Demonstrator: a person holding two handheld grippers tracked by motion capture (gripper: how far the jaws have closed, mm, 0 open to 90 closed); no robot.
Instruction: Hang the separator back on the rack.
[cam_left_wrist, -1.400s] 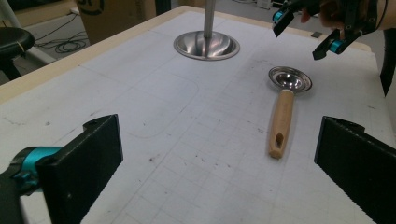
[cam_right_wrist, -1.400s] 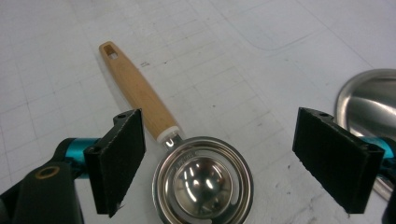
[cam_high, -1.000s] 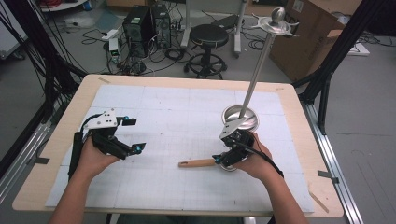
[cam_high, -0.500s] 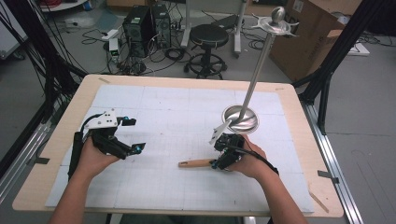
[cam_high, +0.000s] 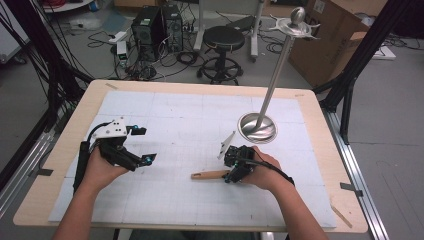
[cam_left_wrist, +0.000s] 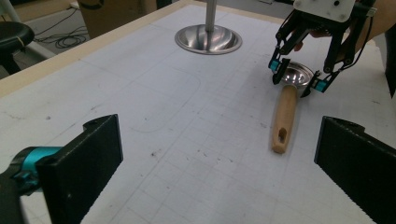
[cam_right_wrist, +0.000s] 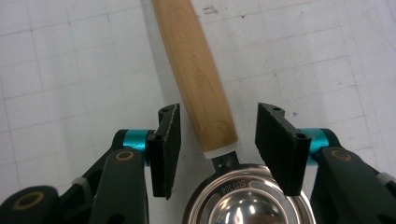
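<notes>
A ladle with a wooden handle (cam_high: 210, 175) and a small metal bowl (cam_left_wrist: 296, 74) lies flat on the white gridded mat. My right gripper (cam_high: 231, 176) points down over the handle's bowl end. Its jaws have just been closing and now straddle the handle (cam_right_wrist: 196, 70) with a small gap on each side, so the pads are not touching the wood. The bowl (cam_right_wrist: 243, 205) sits just below the right gripper (cam_right_wrist: 217, 144). My left gripper (cam_high: 145, 145) rests at the mat's left, open and holding nothing, and its jaws stand wide apart in the left gripper view (cam_left_wrist: 219, 158).
A metal stand with a round base (cam_high: 257, 127) and a tall pole (cam_high: 277, 70) rises just beyond the right hand. The wooden table edge (cam_high: 330, 150) frames the mat. A stool (cam_high: 224, 37), computers and a cardboard box (cam_high: 320, 45) stand on the floor behind.
The right hand has shifted left and slightly down onto the ladle's handle end by the bowl, and its jaws have narrowed around the handle. The left hand has stayed still.
</notes>
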